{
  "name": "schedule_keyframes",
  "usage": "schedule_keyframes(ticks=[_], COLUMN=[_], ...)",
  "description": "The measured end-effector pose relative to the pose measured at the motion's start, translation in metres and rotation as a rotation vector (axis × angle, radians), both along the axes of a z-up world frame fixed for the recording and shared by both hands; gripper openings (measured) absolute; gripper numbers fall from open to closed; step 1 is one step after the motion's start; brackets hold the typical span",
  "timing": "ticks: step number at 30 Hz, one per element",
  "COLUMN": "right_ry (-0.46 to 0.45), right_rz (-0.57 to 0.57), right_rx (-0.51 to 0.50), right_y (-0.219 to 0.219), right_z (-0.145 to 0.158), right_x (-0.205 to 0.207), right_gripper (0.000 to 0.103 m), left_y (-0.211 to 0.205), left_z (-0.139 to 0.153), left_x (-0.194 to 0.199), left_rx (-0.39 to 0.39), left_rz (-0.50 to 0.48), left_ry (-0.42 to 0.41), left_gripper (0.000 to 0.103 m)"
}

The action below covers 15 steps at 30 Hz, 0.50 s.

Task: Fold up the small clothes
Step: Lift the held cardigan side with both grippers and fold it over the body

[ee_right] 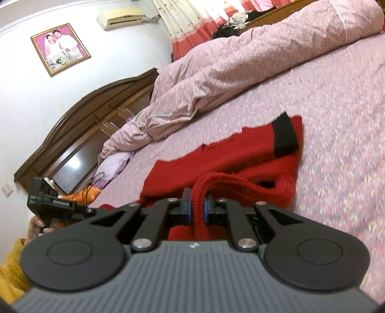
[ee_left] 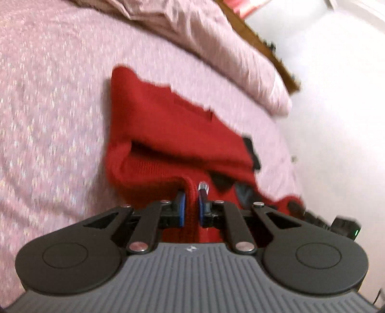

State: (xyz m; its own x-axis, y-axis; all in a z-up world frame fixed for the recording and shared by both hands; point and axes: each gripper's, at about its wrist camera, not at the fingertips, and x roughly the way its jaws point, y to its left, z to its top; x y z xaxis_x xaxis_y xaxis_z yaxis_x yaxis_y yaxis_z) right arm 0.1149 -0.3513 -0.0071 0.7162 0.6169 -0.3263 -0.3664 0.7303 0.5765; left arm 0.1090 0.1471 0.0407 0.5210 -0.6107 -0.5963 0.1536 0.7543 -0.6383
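Red knit sweater [ee_right: 228, 154] lies on the pink bedspread [ee_right: 336, 120], its near edge pinched between the left gripper [ee_left: 191, 202] and right gripper [ee_right: 197, 204], both clenched on bunched wool, which could slip free if the lift tugs unevenly.

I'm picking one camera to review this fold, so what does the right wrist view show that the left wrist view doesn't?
Only the right wrist view shows the sweater's black cuff, the framed photo, the air conditioner, the curtain, and the person's hand in a yellow sleeve. Only the left wrist view shows the left gripper shut on a red fold. Both share the red knit sweater, the pink bedspread, the rumpled quilt and the wooden headboard. The right gripper is shut on the sweater too.
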Motion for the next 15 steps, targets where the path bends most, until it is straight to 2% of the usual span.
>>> schedule_keyframes(ticks=[7, 11, 15], right_ry=[-0.031, -0.033, -0.027], right_rz=[-0.042, -0.049, -0.047], right_rx=[-0.009, -0.042, -0.069], right_y=[-0.005, 0.000, 0.007], right_z=[0.006, 0.005, 0.001], right_x=[0.037, 0.057, 0.070], right_gripper=[0.012, 0.012, 0.012], left_y=[0.009, 0.011, -0.002], left_z=[0.013, 0.010, 0.006], left_x=[0.049, 0.066, 0.053], left_rx=[-0.043, -0.039, 0.039], left_rz=[0.094, 0.096, 0.055], left_ry=[-0.057, -0.031, -0.030], left_gripper=[0.010, 0.010, 0.011])
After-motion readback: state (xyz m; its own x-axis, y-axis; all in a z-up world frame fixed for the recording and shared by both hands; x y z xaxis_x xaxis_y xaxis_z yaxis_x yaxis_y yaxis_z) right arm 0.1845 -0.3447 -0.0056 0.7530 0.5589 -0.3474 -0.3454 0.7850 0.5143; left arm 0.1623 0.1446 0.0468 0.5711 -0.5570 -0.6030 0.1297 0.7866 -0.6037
